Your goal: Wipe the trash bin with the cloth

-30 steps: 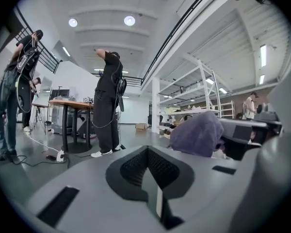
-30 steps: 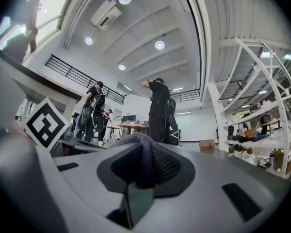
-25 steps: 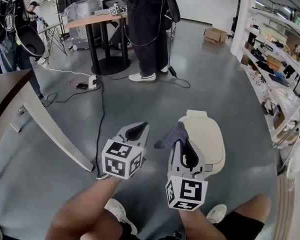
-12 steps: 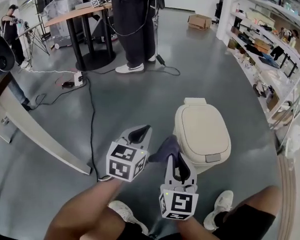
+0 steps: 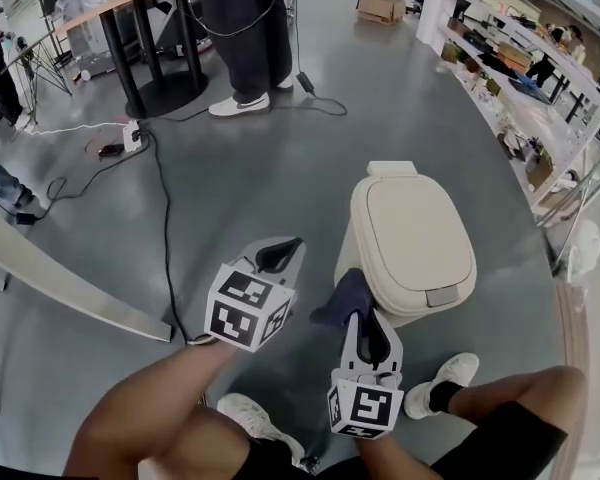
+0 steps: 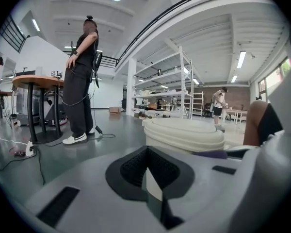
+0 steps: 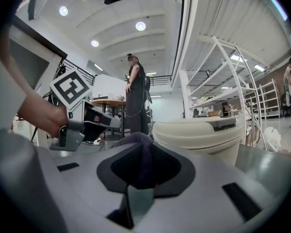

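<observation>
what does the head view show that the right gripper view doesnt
Only the head view: the closed lid of the trash bin from above, the person's shoes, the black cable across the floor, and the right gripper from outside, marker cube included. Only the right gripper view: the ceiling lights and, close up, its jaws shut on the cloth. Both: the beige bin, the dark cloth, the left gripper, the standing person and the shelving.
</observation>
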Demonstrator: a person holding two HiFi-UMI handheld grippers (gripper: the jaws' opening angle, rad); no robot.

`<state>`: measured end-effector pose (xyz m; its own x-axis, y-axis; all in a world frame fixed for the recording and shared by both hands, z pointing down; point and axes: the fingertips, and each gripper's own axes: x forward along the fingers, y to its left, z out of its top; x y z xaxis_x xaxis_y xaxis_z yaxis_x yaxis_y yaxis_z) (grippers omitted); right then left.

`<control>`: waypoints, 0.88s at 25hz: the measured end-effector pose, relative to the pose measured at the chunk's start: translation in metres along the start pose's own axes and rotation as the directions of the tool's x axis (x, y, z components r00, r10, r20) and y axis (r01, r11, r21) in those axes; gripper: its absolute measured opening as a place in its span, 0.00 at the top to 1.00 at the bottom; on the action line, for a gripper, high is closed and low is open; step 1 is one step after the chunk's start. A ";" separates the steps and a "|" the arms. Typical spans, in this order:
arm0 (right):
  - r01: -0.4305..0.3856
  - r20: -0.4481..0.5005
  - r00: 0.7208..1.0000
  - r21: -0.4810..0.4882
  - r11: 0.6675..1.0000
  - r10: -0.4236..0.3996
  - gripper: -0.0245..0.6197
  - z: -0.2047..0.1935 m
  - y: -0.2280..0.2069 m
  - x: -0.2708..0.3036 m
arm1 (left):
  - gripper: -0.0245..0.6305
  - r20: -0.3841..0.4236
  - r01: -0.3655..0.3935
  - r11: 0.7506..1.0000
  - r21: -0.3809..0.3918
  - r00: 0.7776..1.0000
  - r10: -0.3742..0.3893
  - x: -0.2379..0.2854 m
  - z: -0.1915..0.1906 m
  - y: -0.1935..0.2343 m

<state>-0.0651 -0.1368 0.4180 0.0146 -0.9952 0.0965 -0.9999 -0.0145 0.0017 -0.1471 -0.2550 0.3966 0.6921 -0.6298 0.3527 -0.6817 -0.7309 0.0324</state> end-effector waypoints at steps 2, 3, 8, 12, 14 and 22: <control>0.021 -0.017 1.000 0.004 1.000 -0.021 0.86 -0.012 -0.005 0.002 | 0.97 -0.005 0.023 1.000 0.012 1.000 -0.023 0.004 0.000 -0.006; 0.033 -0.020 0.999 0.008 0.999 -0.033 0.86 -0.016 -0.007 0.004 | 0.97 -0.008 0.032 0.999 0.022 0.999 -0.032 0.005 -0.001 -0.009; 0.063 -0.021 0.998 0.017 0.998 -0.063 0.86 -0.025 -0.009 0.011 | 0.97 -0.061 0.054 0.997 0.058 0.997 -0.050 0.007 -0.017 -0.013; 0.072 -0.039 0.997 0.013 0.997 -0.071 0.86 -0.035 -0.011 0.012 | 0.97 -0.068 0.047 0.998 0.044 0.997 -0.044 0.008 -0.021 -0.008; 0.076 -0.052 0.996 0.009 0.997 -0.075 0.86 -0.043 -0.013 0.013 | 0.97 -0.082 0.043 0.998 0.037 0.996 -0.040 0.009 -0.026 -0.006; 0.079 -0.111 0.991 -0.028 0.996 -0.082 0.86 -0.078 -0.019 0.016 | 0.97 -0.126 0.082 0.993 0.082 0.989 -0.071 0.021 -0.039 -0.024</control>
<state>-0.0453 -0.1450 0.4973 0.0960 -0.9739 0.2055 -0.9952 -0.0904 0.0368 -0.1255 -0.2410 0.4393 0.7033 -0.5381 0.4646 -0.6010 -0.7991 -0.0157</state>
